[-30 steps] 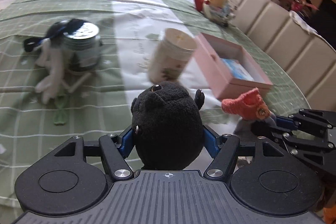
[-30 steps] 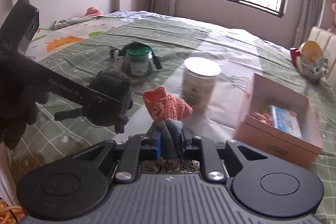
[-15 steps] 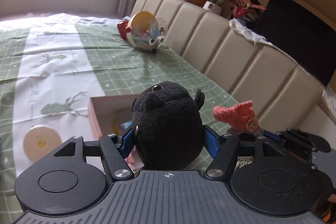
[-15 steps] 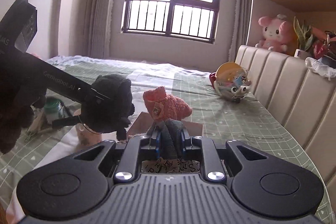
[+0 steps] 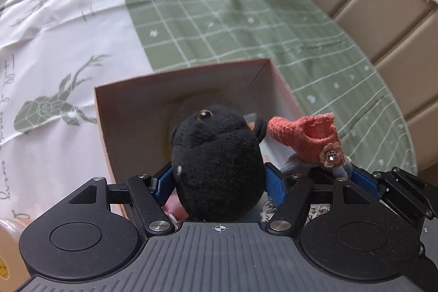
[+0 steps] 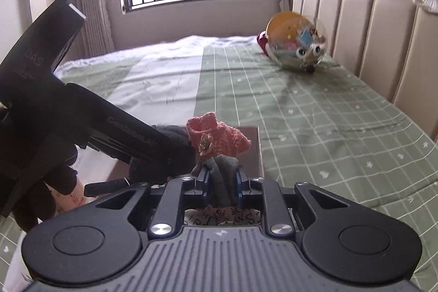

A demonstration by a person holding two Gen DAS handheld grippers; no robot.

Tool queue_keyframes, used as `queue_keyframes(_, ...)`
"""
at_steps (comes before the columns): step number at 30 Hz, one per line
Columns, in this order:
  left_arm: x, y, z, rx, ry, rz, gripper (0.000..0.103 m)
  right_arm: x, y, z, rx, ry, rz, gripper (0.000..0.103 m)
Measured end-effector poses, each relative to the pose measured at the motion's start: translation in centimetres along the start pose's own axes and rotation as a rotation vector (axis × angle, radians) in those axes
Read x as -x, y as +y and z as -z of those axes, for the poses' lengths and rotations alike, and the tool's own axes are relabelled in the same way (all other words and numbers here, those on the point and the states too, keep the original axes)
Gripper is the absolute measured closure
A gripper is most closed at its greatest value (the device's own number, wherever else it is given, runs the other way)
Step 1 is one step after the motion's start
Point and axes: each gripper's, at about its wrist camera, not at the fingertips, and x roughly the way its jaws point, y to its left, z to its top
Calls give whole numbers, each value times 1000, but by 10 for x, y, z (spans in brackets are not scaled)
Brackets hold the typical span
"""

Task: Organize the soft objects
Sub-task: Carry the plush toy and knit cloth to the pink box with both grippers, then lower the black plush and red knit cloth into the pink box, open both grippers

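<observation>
At the left of the left wrist view lies the white band of the bedspread (image 5: 68, 26) with its deer print; a second ago this view showed a green-lidded jar and a cream canister out on the bed, and neither is visible now. Centre: the pink box (image 5: 131, 111) now sits directly below my left gripper (image 5: 219, 177), whereas a second ago it lay well off to the right. My left fingers (image 5: 164, 179) pinch the black plush toy (image 5: 216, 158) at its flanks; the jaws have just been opening slightly, yet the blue pads are in contact with the plush, so I judge the toy retained, not released. The toy hangs over the box interior, above the items already inside. To its right, my right gripper (image 5: 323, 177) is clamped nearly closed on the grey fabric beneath the orange knitted sock (image 5: 306, 136), which stands just beside the plush at the right-hand wall of the box. In the right wrist view the sock (image 6: 216, 138) rises above the right gripper (image 6: 221, 179), with the box wall behind it and the round printed toy (image 6: 295, 45) far off by the headboard. Judgement: transport is complete for both items; the next step is release into the box, left item first.
</observation>
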Motion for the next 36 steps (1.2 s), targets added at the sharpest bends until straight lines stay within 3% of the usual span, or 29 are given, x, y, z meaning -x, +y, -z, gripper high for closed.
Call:
queue_keyframes(3,-16,-4,2,-50,-2,-45,27,-28,9,20,35,77,23,85)
queue_keyframes(7,-26,-17,0,-179,-15,-139,21,-33,14,29,88,58,40,82)
queue_keyframes(14,-36,-19,-6,-163,-66,-173,7,-35,8,30,76,49,27,80)
queue_keyframes(19,-35,-22,-4,-164,-88,-192,7,-33,6,30,54,48,27,79)
queue_keyframes(22,-25,-20,-3,-157,-119,-197,16,-28,0,27,13,60,-8,59)
queue_keyframes(24,-13,-16,-2,-138,-137,-173,17,-20,-4,27,-20,51,-45,46)
queue_keyframes(25,-6,-13,-2,-120,-146,-150,17,-15,-4,26,-34,34,-47,44)
queue_keyframes(29,31,-1,4,-60,-219,-56,18,16,0,22,-53,-74,-37,42)
queue_keyframes(36,123,27,48,-16,-458,62,19,84,25,51,-58,-236,-12,37)
